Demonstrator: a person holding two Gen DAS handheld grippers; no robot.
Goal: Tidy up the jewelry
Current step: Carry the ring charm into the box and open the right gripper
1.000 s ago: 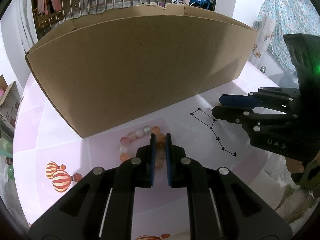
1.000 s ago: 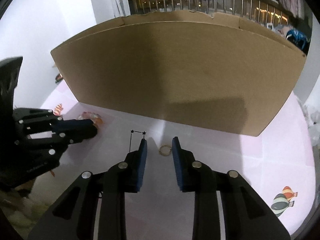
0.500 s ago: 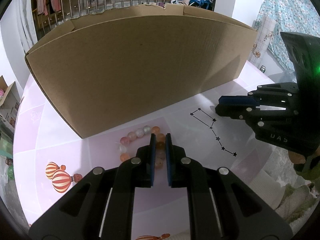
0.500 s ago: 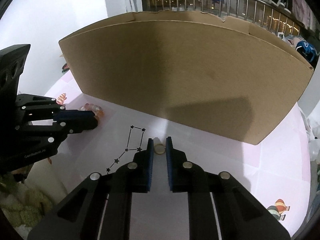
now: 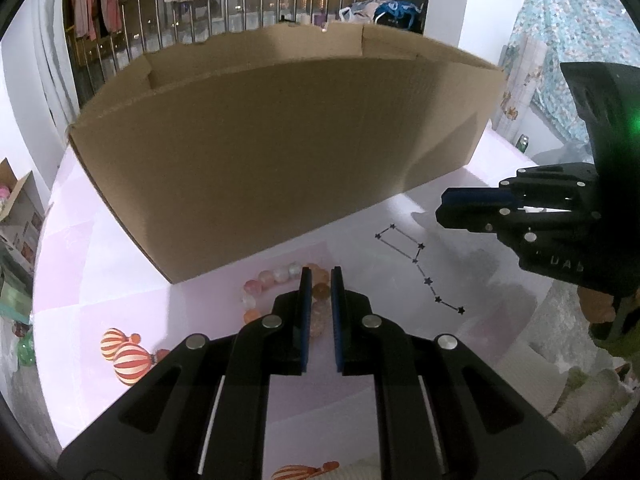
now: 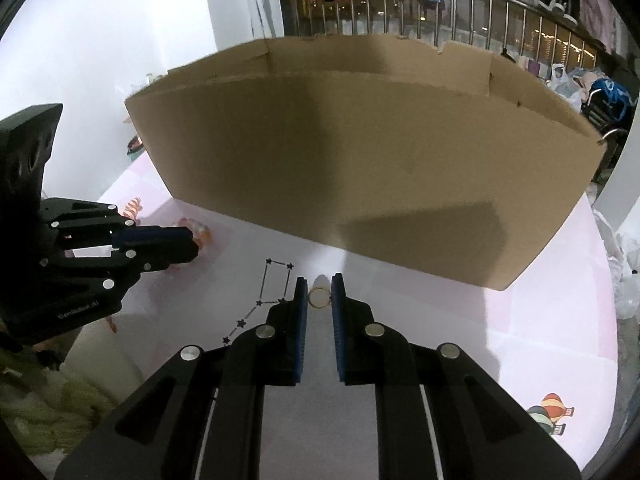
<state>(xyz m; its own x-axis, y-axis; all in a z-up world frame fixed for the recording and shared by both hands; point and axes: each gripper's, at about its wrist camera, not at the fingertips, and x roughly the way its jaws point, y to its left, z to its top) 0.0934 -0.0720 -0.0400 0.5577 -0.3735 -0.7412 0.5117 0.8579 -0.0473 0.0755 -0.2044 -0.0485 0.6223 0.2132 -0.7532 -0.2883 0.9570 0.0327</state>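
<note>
A bracelet of pink, white and orange beads lies on the pink table in front of the cardboard box. My left gripper is shut on the bracelet's right side, low at the table. A small gold ring sits pinched between the blue pads of my right gripper, held above the table. The right gripper also shows at the right of the left wrist view. The left gripper shows at the left of the right wrist view, with beads at its tip.
The big open cardboard box stands close ahead, spanning most of the table. A black star constellation print and balloon prints mark the table cover. Soft cloth lies at the near edge.
My right gripper closed on the gold ring and has lifted it off the table, moving back and up. My left gripper stays shut on the bead bracelet, hardly moved.
</note>
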